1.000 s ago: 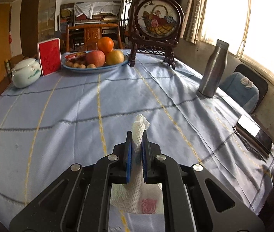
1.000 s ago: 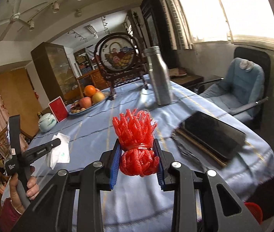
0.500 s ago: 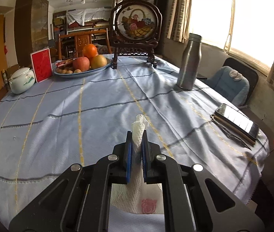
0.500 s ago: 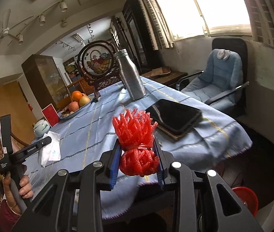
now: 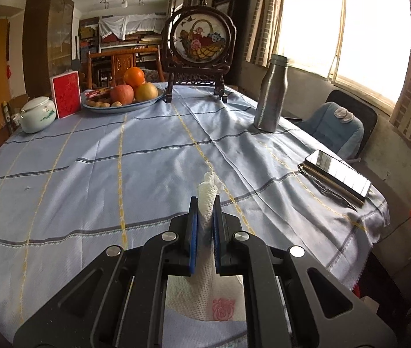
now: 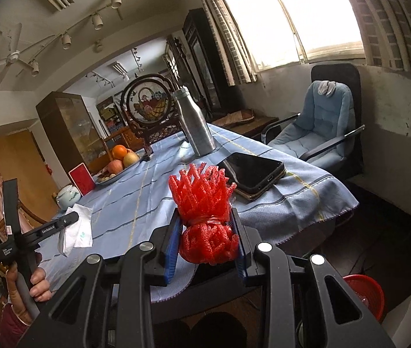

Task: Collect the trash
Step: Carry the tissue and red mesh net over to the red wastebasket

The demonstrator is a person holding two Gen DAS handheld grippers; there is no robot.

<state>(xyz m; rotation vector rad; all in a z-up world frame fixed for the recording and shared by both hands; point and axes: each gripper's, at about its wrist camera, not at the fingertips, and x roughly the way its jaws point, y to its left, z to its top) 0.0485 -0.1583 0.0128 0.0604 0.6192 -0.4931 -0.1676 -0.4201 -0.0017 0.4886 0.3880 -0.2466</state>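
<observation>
Red foam fruit netting [image 6: 205, 217] is clamped at its tied waist by the right gripper [image 6: 206, 249]; light, springy, crushable. White paper napkin [image 5: 206, 203] is pinched in the left gripper [image 5: 205, 232]; limp, tearable. Red bin [image 6: 365, 293] is seen below, beyond the table edge [image 6: 321, 203]

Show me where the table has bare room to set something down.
Free: the blue checked tablecloth between the white lidded jar and steel bottle, forward of the oval fruit plate. Crowded: the far edge, and the right corner under the black phone.
</observation>
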